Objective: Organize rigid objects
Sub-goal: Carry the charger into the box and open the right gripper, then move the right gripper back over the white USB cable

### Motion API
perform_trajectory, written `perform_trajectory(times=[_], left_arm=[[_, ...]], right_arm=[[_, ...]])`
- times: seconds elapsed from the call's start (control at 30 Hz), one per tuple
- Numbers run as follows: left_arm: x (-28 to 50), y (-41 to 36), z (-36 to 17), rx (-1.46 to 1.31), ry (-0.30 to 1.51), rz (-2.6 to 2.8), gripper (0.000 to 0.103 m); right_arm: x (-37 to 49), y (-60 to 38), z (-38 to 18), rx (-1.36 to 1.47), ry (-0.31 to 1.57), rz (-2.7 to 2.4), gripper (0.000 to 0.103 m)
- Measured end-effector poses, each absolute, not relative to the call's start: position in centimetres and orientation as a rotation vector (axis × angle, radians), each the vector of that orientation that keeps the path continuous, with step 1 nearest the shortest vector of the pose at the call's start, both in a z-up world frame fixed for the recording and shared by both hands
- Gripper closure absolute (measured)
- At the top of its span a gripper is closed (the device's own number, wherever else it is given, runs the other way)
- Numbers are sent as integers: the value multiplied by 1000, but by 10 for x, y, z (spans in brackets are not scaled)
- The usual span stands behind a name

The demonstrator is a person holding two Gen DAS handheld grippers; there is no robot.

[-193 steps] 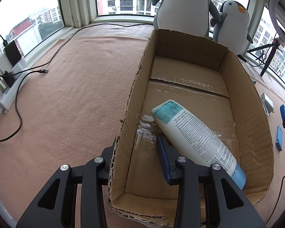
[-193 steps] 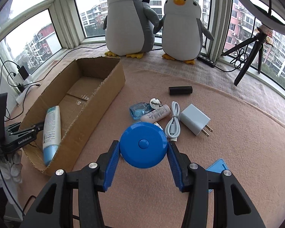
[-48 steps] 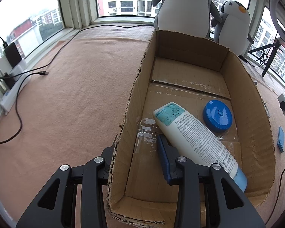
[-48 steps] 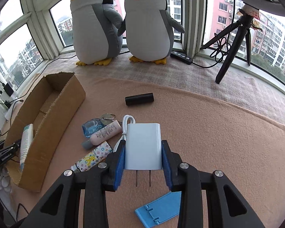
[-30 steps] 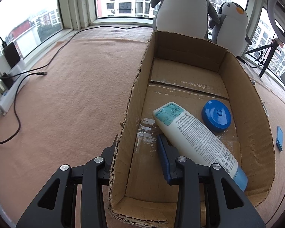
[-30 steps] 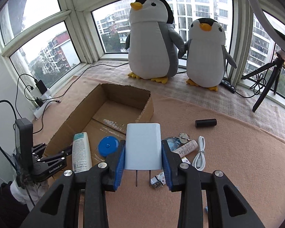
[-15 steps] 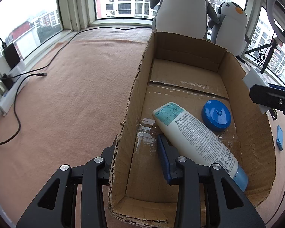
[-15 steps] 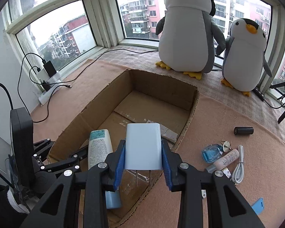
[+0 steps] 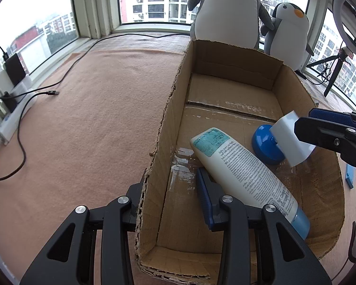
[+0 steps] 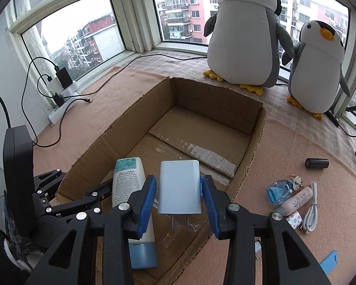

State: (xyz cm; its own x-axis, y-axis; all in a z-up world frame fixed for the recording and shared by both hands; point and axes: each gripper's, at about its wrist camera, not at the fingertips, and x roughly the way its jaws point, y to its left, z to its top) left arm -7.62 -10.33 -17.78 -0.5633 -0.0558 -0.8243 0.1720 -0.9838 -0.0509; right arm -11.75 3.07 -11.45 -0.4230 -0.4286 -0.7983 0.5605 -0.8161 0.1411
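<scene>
Our right hand-held gripper (image 10: 178, 196) pinches the white plastic wall charger (image 10: 180, 187) above the open brown cardboard box (image 10: 257, 137). Inside the box lie a cream lotion tube with a blue cap (image 9: 244, 173) and a round blue disc (image 9: 264, 144). Our left hand-held gripper (image 9: 173, 194) clamps the box's side wall.

Bay windows (image 10: 185, 14) show apartment blocks (grey daylight); pinkish carpet (image 9: 87, 109) covers the floor; a white wall (image 10: 2, 71) stands left.

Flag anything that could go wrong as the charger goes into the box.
The charger, clamped by the right gripper, hangs over the box with its prongs pointing back at the gripper. Released here, it would likely land on the blue disc or the lotion tube and tumble. The left gripper straddles the near wall; a nudge from the right gripper could shift or tear the cardboard.
</scene>
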Motion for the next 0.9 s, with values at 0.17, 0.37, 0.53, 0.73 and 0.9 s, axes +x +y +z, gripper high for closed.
perform_trajectory(times=[0.17, 0.37, 0.53, 0.73, 0.9], left_arm=[[-76, -104, -176, 1393, 189, -2661, 67], [-75, -105, -175, 1390, 185, -2661, 67], [-76, -105, -176, 1391, 182, -2660, 67], [-76, -105, -176, 1390, 183, -2660, 67], [-76, -105, -176, 1391, 181, -2660, 67]], right_arm=[[-116, 34, -103, 1155, 166, -2275, 26], [-117, 41, -100, 1160, 150, -2295, 26], [-118, 59, -94, 1157, 102, -2323, 26], [-119, 94, -89, 1181, 61, -2372, 26], [-126, 133, -94, 1222, 26, -2442, 26]])
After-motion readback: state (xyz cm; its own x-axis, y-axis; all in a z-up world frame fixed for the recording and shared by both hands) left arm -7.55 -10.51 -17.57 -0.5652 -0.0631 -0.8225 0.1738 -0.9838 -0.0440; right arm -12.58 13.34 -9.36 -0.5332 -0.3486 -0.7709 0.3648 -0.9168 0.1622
